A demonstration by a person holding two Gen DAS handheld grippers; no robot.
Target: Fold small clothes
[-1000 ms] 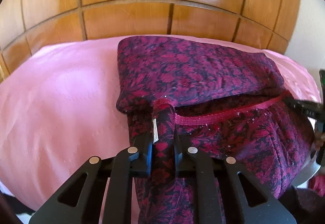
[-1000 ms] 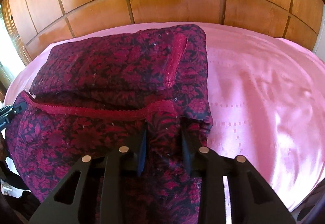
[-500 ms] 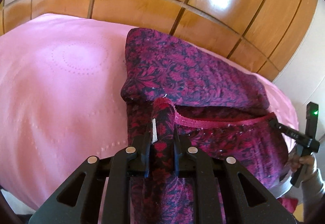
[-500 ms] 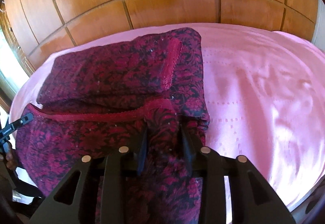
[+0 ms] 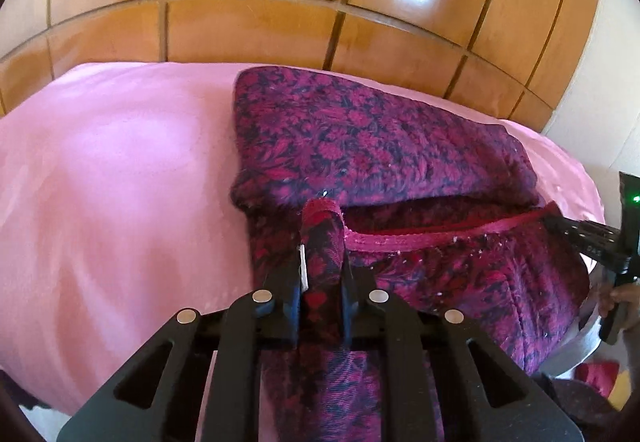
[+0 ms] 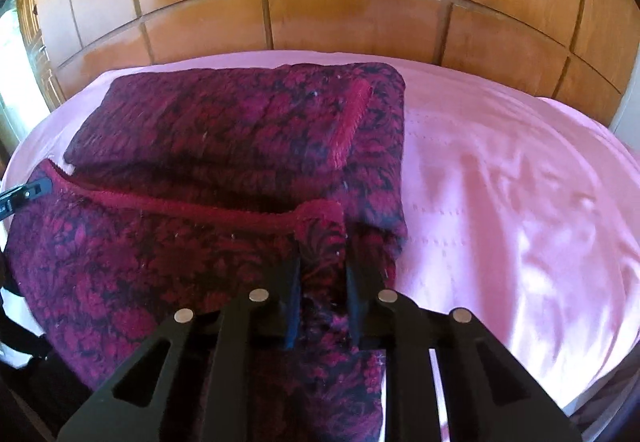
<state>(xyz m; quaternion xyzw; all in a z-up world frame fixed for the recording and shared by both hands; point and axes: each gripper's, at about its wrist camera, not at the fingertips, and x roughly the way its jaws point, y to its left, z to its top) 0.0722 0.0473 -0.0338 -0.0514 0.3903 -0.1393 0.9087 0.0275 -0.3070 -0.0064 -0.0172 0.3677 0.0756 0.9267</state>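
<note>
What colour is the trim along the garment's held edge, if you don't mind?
Solid crimson red on the trim, against the garment's dark floral print; clearest in the right wrist view.

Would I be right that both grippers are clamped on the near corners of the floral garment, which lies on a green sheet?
Not quite: the sheet is pink, not green, as both wrist views show. The rest holds: the left gripper and the right gripper each pinch a near corner of the floral garment; the right's jaws have just closed further on it.

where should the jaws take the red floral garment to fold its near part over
At the two near corners of the red trimmed hem, from the near side: that edge is loose and spans the garment. The left gripper and right gripper already pinch it there.
</note>
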